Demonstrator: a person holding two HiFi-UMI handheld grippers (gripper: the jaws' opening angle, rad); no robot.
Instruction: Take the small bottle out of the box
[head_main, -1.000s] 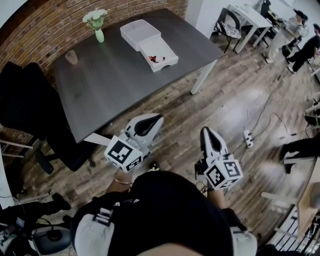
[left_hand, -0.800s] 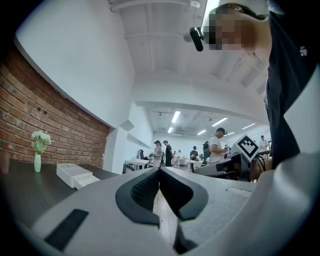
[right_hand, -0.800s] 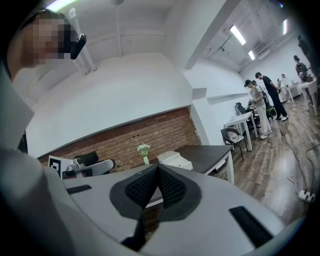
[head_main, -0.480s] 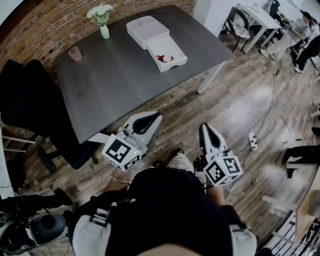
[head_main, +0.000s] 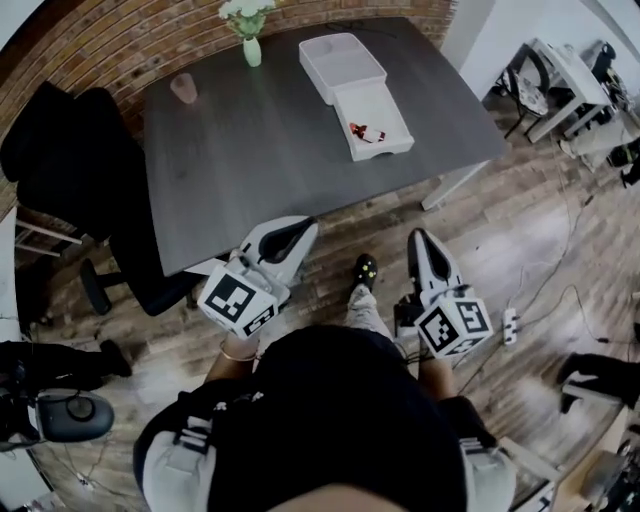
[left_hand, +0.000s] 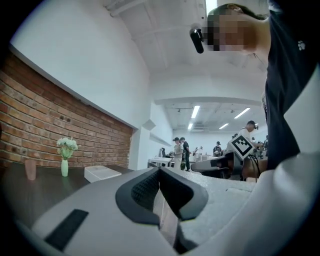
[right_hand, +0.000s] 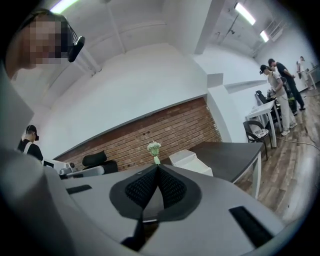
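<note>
A white box lies open at the far right of the dark table, and a small red-and-white bottle rests inside it. Its white lid or second half sits just behind. Both grippers hang in front of the table's near edge, well short of the box. My left gripper is shut and empty, level with the table edge. Over the wooden floor, my right gripper is shut and empty too. The box shows small in the left gripper view and the box also in the right gripper view.
A vase of flowers and a pink cup stand at the table's far side. A black office chair is at the table's left end. A power strip and cables lie on the floor at right. People stand at distant desks.
Both grippers have travelled toward the table, still shut. The table and box now sit further right and nearer in the head view, and a shoe shows between the grippers.
</note>
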